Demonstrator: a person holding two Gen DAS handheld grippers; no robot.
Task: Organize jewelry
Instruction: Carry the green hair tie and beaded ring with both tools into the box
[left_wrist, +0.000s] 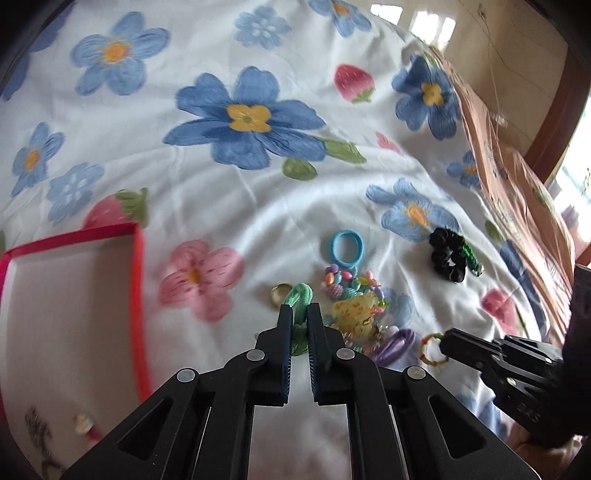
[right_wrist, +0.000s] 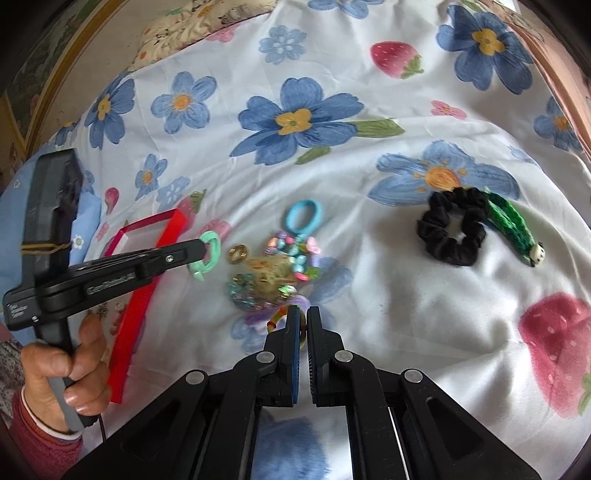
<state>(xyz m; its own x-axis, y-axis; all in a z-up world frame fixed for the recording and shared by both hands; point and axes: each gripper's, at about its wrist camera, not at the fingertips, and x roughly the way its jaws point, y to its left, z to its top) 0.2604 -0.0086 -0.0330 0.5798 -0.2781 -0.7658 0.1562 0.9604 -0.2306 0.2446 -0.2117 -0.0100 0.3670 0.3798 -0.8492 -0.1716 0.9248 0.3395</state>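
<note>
The mint green hair tie (left_wrist: 301, 295) is pinched in the closed left hand-held gripper (left_wrist: 299, 314), just left of the jewelry pile (left_wrist: 354, 310) on the flowered bedsheet (left_wrist: 221, 192). The right hand-held gripper (right_wrist: 303, 320), also closed, grips a multicolored beaded ring (right_wrist: 277, 318) at the pile's near edge. A red-rimmed box (left_wrist: 138, 280) lies left of the pile; a black scrunchie (right_wrist: 452, 230) and green braided band (right_wrist: 511, 230) lie right of it.

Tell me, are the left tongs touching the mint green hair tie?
Touching. The right wrist view shows the left tongs shut on the mint green hair tie, which hangs from their tips above the bedsheet.
</note>
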